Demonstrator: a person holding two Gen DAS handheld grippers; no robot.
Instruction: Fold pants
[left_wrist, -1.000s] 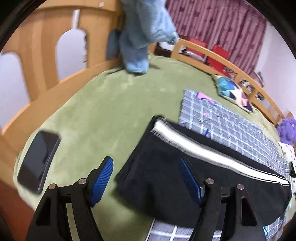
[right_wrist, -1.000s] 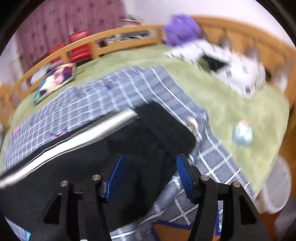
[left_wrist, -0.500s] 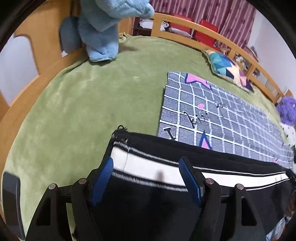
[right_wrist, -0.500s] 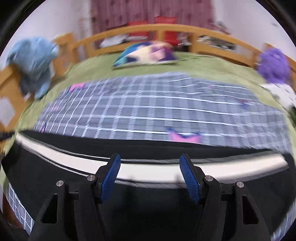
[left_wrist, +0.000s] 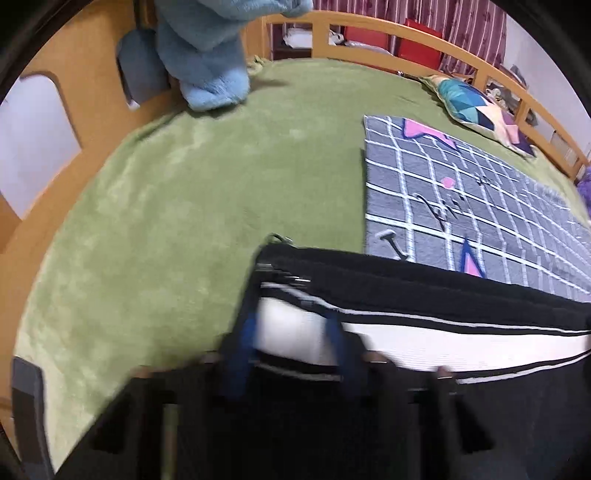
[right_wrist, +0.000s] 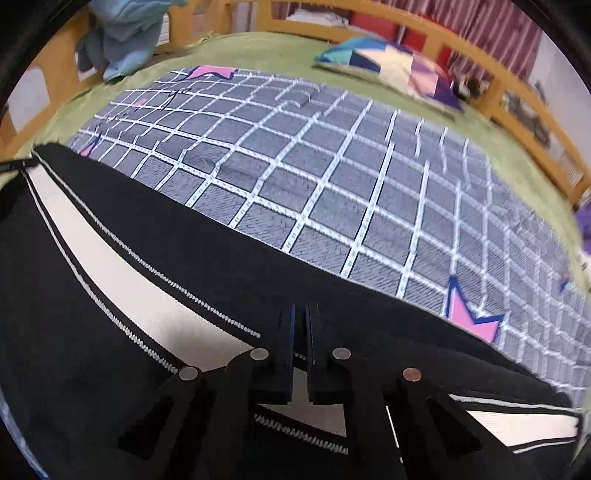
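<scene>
Black pants (left_wrist: 424, 295) with a white side stripe lie flat across the near edge of the bed, partly on a grey checked blanket (left_wrist: 461, 192). In the left wrist view my left gripper (left_wrist: 291, 343) is blurred; its blue fingers straddle the white stripe near the pants' left end with a gap between them. In the right wrist view the pants (right_wrist: 110, 258) run from left to right and my right gripper (right_wrist: 301, 332) has its fingers pressed nearly together on the pants fabric at the stripe.
A green bedspread (left_wrist: 166, 203) covers the bed, with a wooden rail (left_wrist: 443, 48) around it. A blue plush blanket (left_wrist: 207, 48) hangs at the far left corner. A patterned pillow (right_wrist: 388, 70) lies at the far side. A dark phone (left_wrist: 26, 406) lies at the left edge.
Both grippers have dropped onto the pants. The right gripper's fingers have closed from wide open to nearly together. The left gripper's fingers have narrowed around the stripe.
</scene>
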